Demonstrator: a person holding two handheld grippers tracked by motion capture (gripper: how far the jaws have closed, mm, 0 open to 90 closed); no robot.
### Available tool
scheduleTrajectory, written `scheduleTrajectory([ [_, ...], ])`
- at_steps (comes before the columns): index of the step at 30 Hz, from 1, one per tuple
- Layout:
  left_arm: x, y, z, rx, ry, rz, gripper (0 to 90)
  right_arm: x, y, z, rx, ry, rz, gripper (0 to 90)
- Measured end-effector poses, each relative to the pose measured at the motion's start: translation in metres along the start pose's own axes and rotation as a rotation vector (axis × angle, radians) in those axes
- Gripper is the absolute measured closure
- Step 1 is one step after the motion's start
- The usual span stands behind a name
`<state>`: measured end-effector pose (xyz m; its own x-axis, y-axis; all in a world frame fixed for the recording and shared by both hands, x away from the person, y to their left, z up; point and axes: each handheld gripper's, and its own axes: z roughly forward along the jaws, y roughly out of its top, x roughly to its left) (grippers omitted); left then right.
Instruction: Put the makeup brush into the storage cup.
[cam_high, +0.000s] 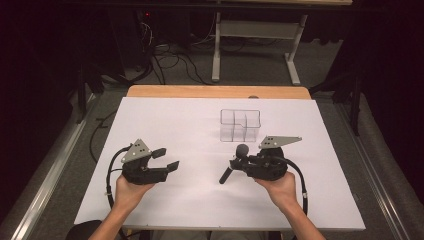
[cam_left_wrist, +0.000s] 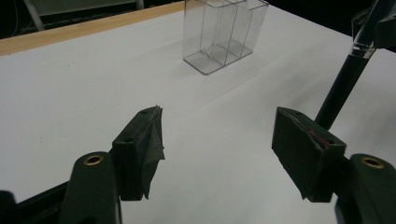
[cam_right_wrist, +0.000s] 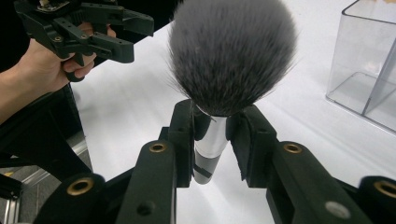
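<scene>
A makeup brush (cam_high: 243, 149) with a grey fluffy head (cam_right_wrist: 233, 51) and black handle (cam_left_wrist: 343, 79) is clamped at its silver ferrule by my right gripper (cam_high: 235, 163), shut on it just above the white table. The bristles point toward the back and the handle slants down to the front left. In the right gripper view both jaws of that gripper (cam_right_wrist: 215, 135) press the ferrule. A clear divided organiser (cam_high: 240, 125) stands upright just behind the brush. My left gripper (cam_high: 166, 159) hovers at the left, open and holding nothing (cam_left_wrist: 224, 140).
White paper covers the table (cam_high: 165, 120), with a wooden edge (cam_high: 215, 92) at the back. Behind it stand a table frame (cam_high: 255, 45) and cables on the floor. A hand holds the left gripper (cam_right_wrist: 93, 28) across from the brush.
</scene>
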<state>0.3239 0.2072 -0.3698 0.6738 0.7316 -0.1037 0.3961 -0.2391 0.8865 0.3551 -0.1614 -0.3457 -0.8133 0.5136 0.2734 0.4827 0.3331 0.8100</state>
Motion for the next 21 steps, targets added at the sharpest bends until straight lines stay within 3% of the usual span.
scheduleTrajectory([
  [10,0.006,-0.006,-0.005,-0.030,0.031,-0.028,33.0,-0.001,0.000,-0.004,0.004,-0.017,-0.008,72.5],
  [16,0.014,-0.009,-0.013,-0.079,0.064,-0.078,33.1,-0.007,0.001,-0.015,-0.008,-0.046,-0.001,72.5],
  [21,0.019,-0.012,-0.015,-0.087,0.090,-0.096,33.1,-0.010,0.004,-0.021,-0.013,-0.063,0.002,72.5],
])
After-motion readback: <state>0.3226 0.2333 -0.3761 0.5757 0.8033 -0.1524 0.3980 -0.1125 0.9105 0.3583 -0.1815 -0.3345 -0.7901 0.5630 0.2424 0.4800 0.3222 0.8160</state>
